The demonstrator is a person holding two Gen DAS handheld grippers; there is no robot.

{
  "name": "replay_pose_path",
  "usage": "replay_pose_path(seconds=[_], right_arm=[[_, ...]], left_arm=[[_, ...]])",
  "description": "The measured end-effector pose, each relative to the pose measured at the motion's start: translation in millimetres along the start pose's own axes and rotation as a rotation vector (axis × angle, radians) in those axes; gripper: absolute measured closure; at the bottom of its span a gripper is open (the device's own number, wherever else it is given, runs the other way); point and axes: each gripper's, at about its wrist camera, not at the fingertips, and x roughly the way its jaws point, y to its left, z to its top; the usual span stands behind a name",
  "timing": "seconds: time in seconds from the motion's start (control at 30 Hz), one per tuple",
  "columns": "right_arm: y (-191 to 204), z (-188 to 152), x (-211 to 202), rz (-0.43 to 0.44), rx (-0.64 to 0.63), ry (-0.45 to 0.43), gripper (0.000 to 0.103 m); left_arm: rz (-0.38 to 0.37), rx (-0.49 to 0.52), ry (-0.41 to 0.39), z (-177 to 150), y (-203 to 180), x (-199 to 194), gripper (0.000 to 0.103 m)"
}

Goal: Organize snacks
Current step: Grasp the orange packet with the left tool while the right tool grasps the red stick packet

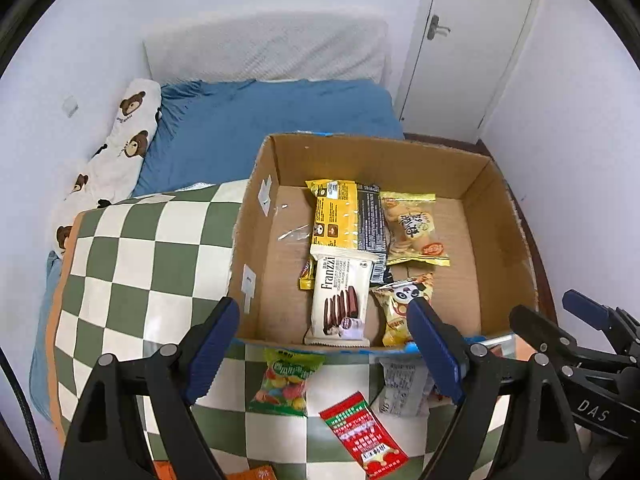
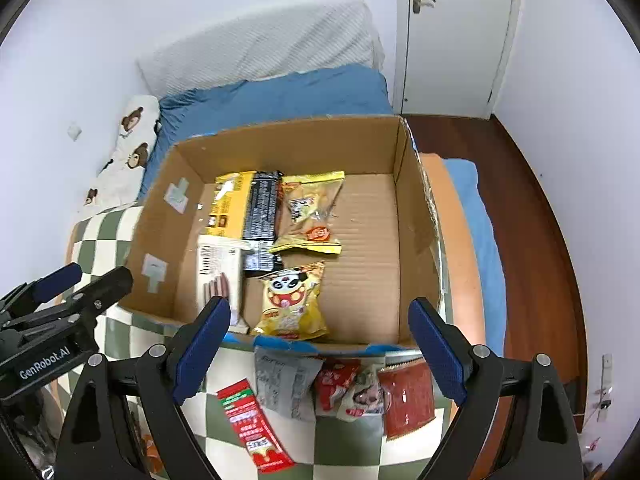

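Left wrist view: cardboard box (image 1: pixel 384 160) fills the centre and right of the frame, resting on a green and white checked blanket (image 1: pixel 132 264) on the bed.
Left hand-held gripper (image 1: pixel 322 344): released, jaws wide apart at the lower edge of the frame, nothing between them.
Right hand-held gripper (image 2: pixel 320 346): released too, jaws spread and empty, hanging above the near edge of the box.
Done so far: several snacks lie flat in the left half of the box: a white biscuit pack (image 1: pixel 340 300), a yellow pack (image 1: pixel 334 216) with a black pack (image 1: pixel 370 220) beside it, a yellow cookie bag (image 1: pixel 414 228) and a panda bag (image 2: pixel 290 300) nearest the front wall.
Still to do: loose packets remain on the blanket, in the lower part of both frames, just outside the front wall: a green candy bag (image 1: pixel 286 380), a red sachet (image 1: pixel 362 432), a grey packet (image 2: pixel 286 384), a small red and white packet (image 2: pixel 344 384) and a dark red packet (image 2: pixel 408 400).
Progress: roughly halfway, by my judgement.
Look of the snacks: soft, crinkly, glossy wrappers, mostly lying flat; those in the box are laid close together, some overlapping.
Free room: the right half of the box floor is bare.
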Motion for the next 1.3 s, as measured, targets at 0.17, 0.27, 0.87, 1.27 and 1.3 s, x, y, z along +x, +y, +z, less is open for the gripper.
replay_pose_path(seconds=[0.17,0.27,0.87,1.27,1.3], right_arm=[[7,-12,-26,0.027,0.003,-0.031,0.010],[13,-26,-32,0.082,0.006,0.005,0.010],[56,-175,87,0.165,-0.126,0.445,0.010],[70,-179,142,0.083,-0.159,0.479,0.010],[74,-178,147,0.073,-0.164,0.475,0.010]], left_arm=[[0.000,-0.004,-0.032,-12,0,-21,0.018],[-0.002,-0.026,-0.025,-24,10,-31,0.018],[0.143,0.438,0.484,-237,55,75,0.018],[0.062,-0.063,0.529,-204,105,131,0.018],[0.036,-0.088,0.530,-202,108,129,0.018]])
